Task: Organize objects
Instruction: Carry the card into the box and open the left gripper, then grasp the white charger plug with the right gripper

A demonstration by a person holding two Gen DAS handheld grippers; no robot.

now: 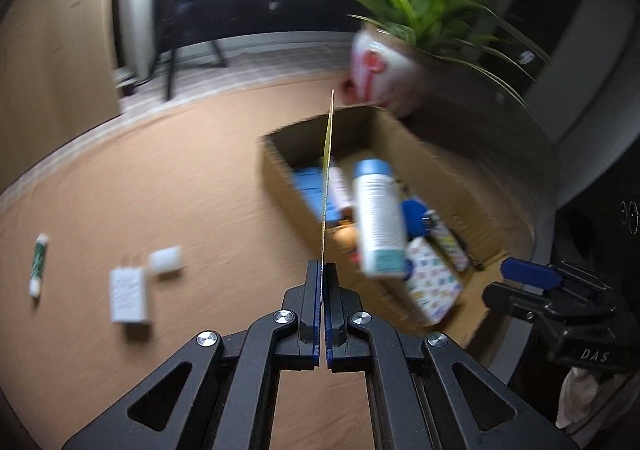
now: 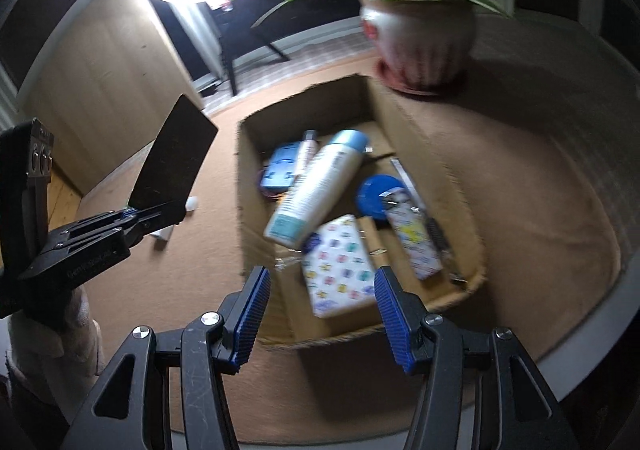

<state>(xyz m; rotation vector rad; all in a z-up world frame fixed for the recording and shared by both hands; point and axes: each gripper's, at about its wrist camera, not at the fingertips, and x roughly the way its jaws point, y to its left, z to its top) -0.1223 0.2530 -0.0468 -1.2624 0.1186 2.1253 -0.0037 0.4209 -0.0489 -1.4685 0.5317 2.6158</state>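
My left gripper [image 1: 325, 268] is shut on a thin card [image 1: 327, 178], seen edge-on in the left wrist view. In the right wrist view the card [image 2: 176, 154] is a dark flat rectangle standing up from the left gripper [image 2: 136, 214], left of the cardboard box [image 2: 248, 234]. My right gripper [image 2: 322, 278] hangs open over the box's near end with nothing between its fingers. A white bottle with a blue cap [image 2: 316, 190] lies slanted in the box, its base near the left wall. The right gripper [image 1: 516, 282] shows at the right edge of the left wrist view, beside the box [image 1: 288, 194].
The box also holds a patterned white pack [image 2: 340, 266], a blue round lid [image 2: 378, 194] and a blue case [image 2: 280, 166]. A white charger [image 1: 130, 294], a small white block [image 1: 166, 260] and a green tube [image 1: 38, 264] lie on the brown table. A potted plant [image 2: 420, 42] stands behind the box.
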